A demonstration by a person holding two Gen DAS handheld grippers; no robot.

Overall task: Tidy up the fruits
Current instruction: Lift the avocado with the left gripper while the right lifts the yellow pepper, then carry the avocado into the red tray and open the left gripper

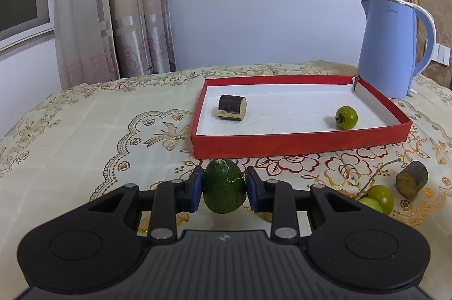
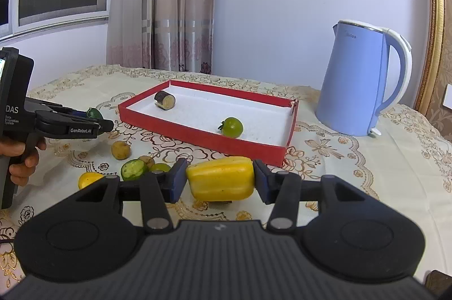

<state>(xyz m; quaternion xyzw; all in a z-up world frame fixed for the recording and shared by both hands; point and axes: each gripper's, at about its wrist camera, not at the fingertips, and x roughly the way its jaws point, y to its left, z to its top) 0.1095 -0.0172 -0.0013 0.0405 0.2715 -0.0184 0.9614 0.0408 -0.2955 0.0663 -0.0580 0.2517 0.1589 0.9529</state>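
Note:
My left gripper (image 1: 224, 187) is shut on a dark green oval fruit (image 1: 224, 185), held just in front of the red tray (image 1: 296, 144). In the right wrist view that same gripper (image 2: 94, 116) shows at the left, a hand around its handle, with the green fruit (image 2: 94, 112) peeking past its tips. My right gripper (image 2: 220, 178) is shut on a yellow chunk of pepper (image 2: 221, 178), lifted above the tablecloth near the tray's (image 2: 203, 140) front corner. Inside the tray lie a dark cut eggplant piece (image 1: 232, 107) (image 2: 165, 100) and a green tomato (image 1: 346, 117) (image 2: 232, 127).
A blue kettle (image 1: 391, 45) (image 2: 358, 79) stands behind the tray at the right. Loose on the cloth are green tomatoes (image 1: 378, 198), a brown cut piece (image 1: 412, 179), a brown round fruit (image 2: 121, 149), a cut cucumber end (image 2: 133, 169) and a yellow piece (image 2: 89, 179).

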